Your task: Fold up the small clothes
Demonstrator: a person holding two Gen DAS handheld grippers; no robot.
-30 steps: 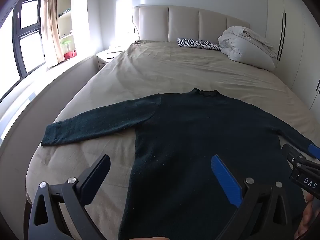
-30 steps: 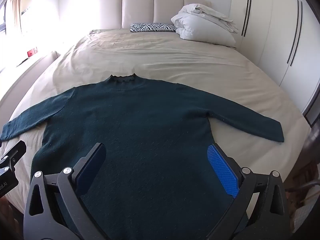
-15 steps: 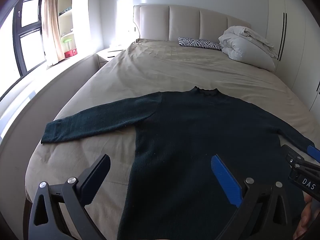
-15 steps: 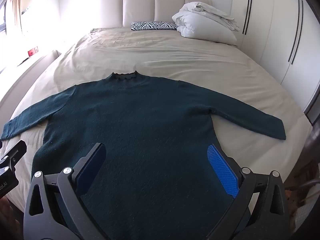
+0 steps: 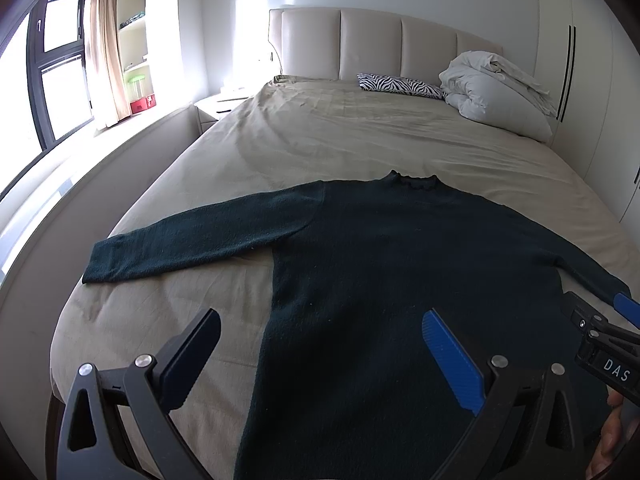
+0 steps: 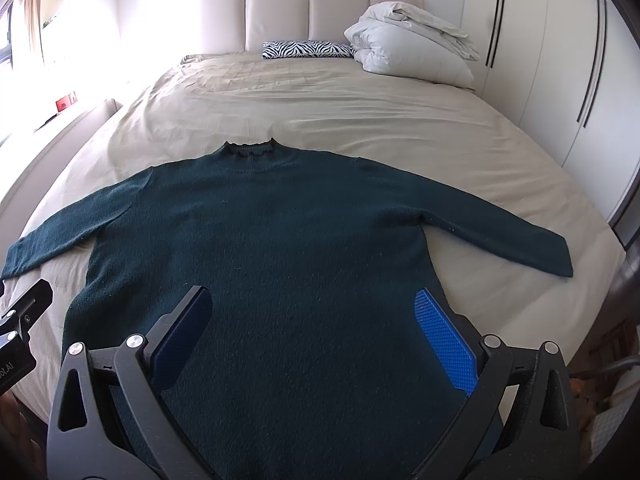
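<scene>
Sweater first: a dark green knitted sweater [image 6: 280,240] with long sleeves lies flat and face down or face up (I cannot tell which) on the beige bed sheet [image 6: 320,112], near the foot of the bed. Its collar [image 6: 250,148] points away from both tongs, toward the padded cream headboard [image 5: 380,44], so the long axis of the body runs straight ahead from the tongs. The hem is the nearest part and passes under both views.

The left gripper [image 5: 320,354] is spread wide and holds nothing; it hangs above the left side edge of the body. The right gripper [image 6: 316,338] is also spread wide and empty, above the right lower part of the body. The left sleeve [image 5: 192,244] stretches out sideways to the left side of the bed, its cuff close to the mattress edge. The right sleeve [image 6: 500,236] stretches to the right in the same way. Each sleeve is nearer to the tongs of its own side.

No fold is made yet, in my judgement. A first move could be to take a sleeve or a side edge and bring it inward over the body. Much free sheet is between the collar and the zebra-pattern pillow [image 6: 308,49] and the white bundled duvet [image 6: 412,52], which are well apart from the sweater. Sideways there is little room, because the cuffs are close to the bed edges.
</scene>
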